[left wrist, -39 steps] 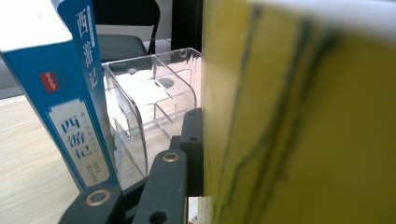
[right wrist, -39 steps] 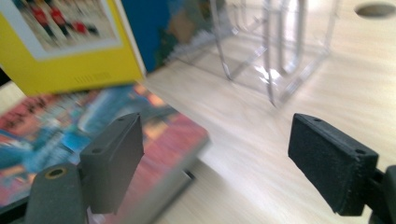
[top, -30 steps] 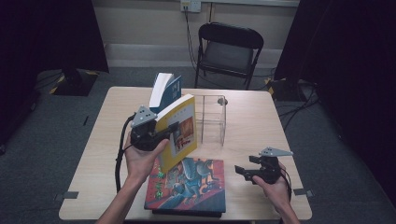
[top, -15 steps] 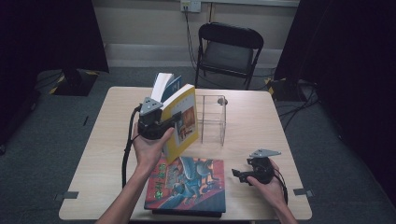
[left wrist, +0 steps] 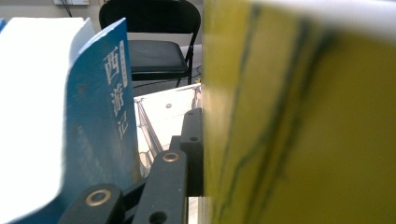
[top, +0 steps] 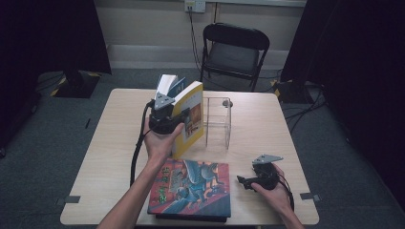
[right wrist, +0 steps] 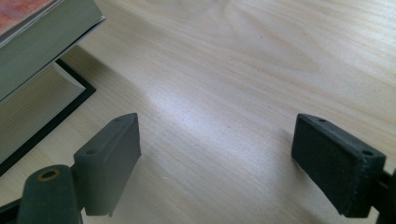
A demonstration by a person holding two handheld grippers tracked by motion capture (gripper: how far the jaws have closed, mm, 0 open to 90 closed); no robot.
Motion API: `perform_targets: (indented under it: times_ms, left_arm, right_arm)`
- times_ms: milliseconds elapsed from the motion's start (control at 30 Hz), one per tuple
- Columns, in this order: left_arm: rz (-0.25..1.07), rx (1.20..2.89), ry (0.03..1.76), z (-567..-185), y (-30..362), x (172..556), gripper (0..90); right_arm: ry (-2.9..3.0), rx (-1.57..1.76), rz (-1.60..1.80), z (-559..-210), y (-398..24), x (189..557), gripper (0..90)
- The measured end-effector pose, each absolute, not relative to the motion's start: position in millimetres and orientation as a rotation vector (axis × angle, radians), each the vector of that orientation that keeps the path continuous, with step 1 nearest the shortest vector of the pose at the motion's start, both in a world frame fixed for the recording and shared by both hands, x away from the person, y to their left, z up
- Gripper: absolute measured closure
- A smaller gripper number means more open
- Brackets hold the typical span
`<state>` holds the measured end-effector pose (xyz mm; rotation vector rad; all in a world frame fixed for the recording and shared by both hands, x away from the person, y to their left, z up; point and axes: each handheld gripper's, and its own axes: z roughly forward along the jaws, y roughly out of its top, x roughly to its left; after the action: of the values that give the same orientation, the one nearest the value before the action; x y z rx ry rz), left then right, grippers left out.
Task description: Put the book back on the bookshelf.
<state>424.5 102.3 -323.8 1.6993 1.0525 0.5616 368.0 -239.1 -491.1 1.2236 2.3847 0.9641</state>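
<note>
1. Yellow book (top: pixel 188 119) upright above the far-middle of the wooden table (top: pixel 114 143), tilted a little, just left of the clear acrylic book stand (top: pixel 217 121).
2. Clamped in the left gripper (top: pixel 165 119): jaws closed as tight as they go on the yellow book, one black jaw pressed flat against its cover in the left gripper view, yellow cover (left wrist: pixel 299 121) close against the lens there.
3. Held up by the left hand (top: pixel 160 143), wrapped round the gripper body from below, cable trailing down toward the table edge.
4. Just behind and left of the yellow book, a blue book (top: pixel 169 86) with white Chinese characters on its spine (left wrist: pixel 109 107), pages fanned open.
5. Nearer the person, a large colourful illustrated book (top: pixel 191 186) lying flat on top of another, dark-edged book at the near edge.
6. Right of that stack, the right gripper (top: pixel 243 181) low over bare wood, jaws spread wide with nothing between them, pointing toward the stack's corner (right wrist: pixel 46 56).
7. Beyond the table, a black folding chair (top: pixel 234 47) against the wall.
</note>
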Motion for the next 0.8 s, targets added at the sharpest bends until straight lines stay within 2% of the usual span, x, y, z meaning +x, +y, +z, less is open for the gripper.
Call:
perform_targets:
  times_ms: [500, 800]
  left_arm:
    - [0.597, 1.7, 1.084, -348.0, 79.3, 451.4, 75.6]
    - [0.597, 1.697, 1.092, -365.7, 73.9, 454.7, 75.6]
  right_arm:
    - [2.353, 1.176, 0.954, -495.4, -236.3, 363.9, 13.3]
    - [2.353, 1.175, 0.955, -495.5, -236.4, 363.9, 13.3]
